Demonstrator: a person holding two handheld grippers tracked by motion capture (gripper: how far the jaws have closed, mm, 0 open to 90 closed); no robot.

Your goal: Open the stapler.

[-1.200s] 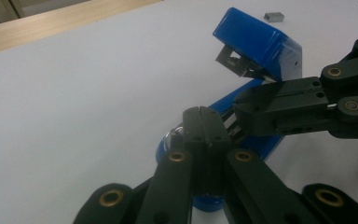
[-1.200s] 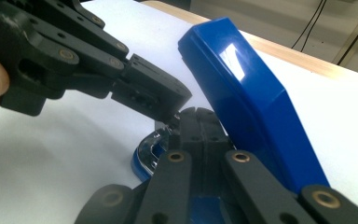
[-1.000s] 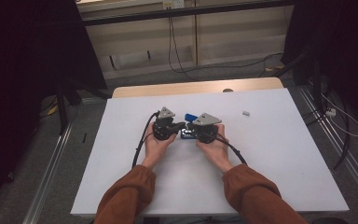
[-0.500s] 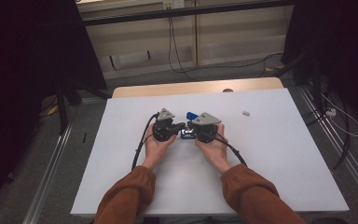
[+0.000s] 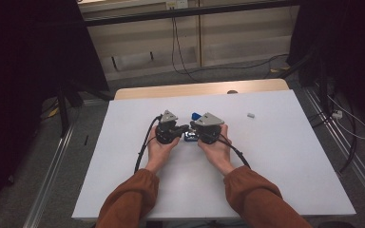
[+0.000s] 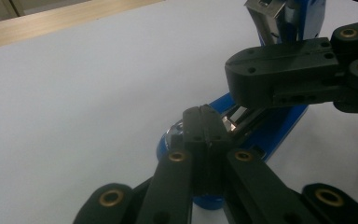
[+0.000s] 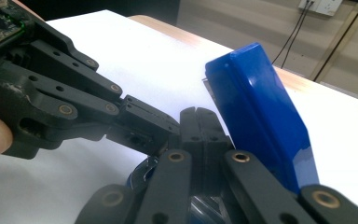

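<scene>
Blue stapler [image 7: 261, 116] between both grippers' closed fingers, lid tilted up, long axis unclear

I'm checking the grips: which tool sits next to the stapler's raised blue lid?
The right tool: the blue lid rises beside its shut tips, while the left tool is down at the stapler's base.

White table top [image 5: 285, 161], wood strip along its far edge.
We see a blue stapler [image 5: 190, 137] lying mid-table, and a small grey piece [image 5: 251, 115] well apart from it, toward the far right.

Blue stapler [image 7: 261, 112], black claws, white table [image 5: 285, 156].
</scene>
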